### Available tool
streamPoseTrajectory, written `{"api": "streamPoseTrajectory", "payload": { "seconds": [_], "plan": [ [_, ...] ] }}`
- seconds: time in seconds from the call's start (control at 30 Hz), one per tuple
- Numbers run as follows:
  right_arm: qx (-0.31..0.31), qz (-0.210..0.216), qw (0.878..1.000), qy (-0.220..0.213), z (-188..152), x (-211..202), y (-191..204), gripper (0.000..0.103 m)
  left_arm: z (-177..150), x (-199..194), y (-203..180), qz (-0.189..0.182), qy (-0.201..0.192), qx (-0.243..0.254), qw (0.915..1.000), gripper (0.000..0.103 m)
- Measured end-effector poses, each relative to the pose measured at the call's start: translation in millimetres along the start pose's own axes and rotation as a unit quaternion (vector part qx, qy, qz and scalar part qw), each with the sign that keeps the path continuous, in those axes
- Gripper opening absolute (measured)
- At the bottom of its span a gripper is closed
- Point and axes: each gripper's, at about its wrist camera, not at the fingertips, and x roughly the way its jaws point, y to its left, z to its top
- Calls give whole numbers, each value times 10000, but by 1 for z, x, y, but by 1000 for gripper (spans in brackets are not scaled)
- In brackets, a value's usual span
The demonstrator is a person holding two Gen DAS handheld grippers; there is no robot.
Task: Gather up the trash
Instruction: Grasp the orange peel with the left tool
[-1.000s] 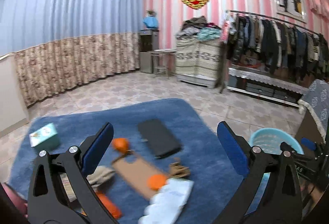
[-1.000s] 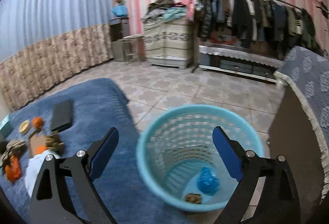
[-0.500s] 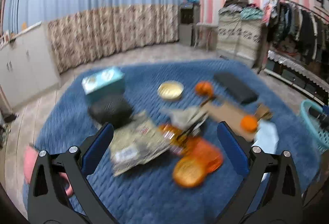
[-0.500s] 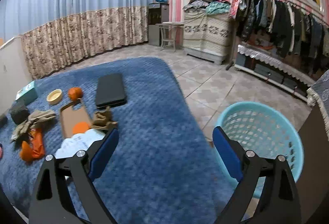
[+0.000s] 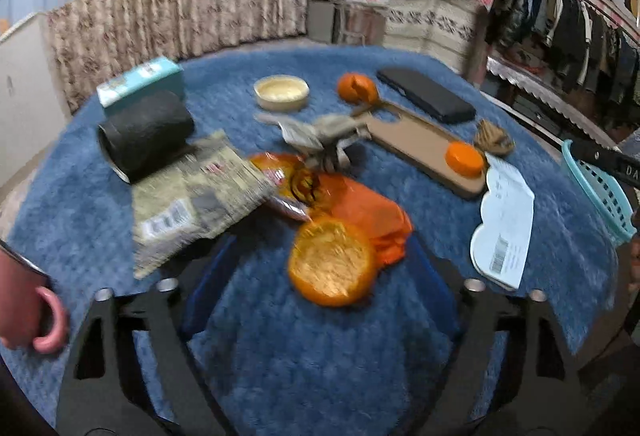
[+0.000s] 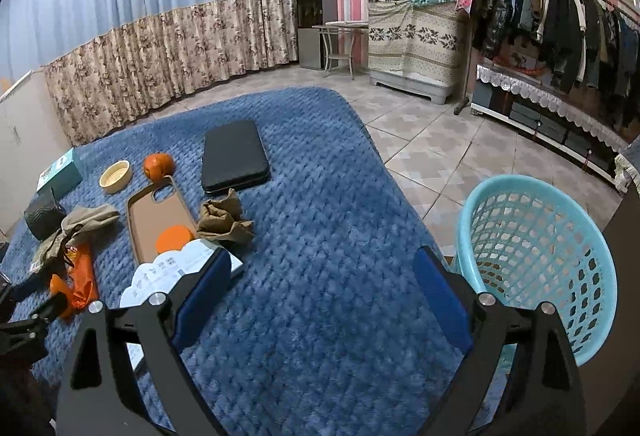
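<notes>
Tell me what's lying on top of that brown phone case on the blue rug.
An orange disc lies on the near end of the brown phone case. A white paper's scalloped edge overlaps that same end, so the case's bottom edge is hidden. The rest of the case is bare.

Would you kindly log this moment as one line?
left gripper: closing, orange peel between fingers, not yet gripped | right gripper: open, empty | basket: beside rug

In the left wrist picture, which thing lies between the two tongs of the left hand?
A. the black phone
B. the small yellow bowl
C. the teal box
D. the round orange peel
D: the round orange peel lies on the blue rug between the closing left tongs, whose pads do not yet touch it.
</notes>
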Motion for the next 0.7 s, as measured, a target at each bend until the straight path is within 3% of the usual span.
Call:
{"api": "streamPoseTrajectory", "payload": {
  "seconds": [0.2, 0.37, 0.7],
  "plan": [
    [-65, 66, 10000, 32, 1, 4, 10, 91, -1, 7, 3, -503, 194, -187, 9984, 41],
    [-264, 97, 9996, -13, 0, 3, 20, 91, -2, 3, 4, -488, 135, -150, 9986, 37],
    [-495, 251, 9985, 23, 2, 17, 43, 91, 13, -20, 14, -12, -247, 1, 9997, 37]
  ]
}}
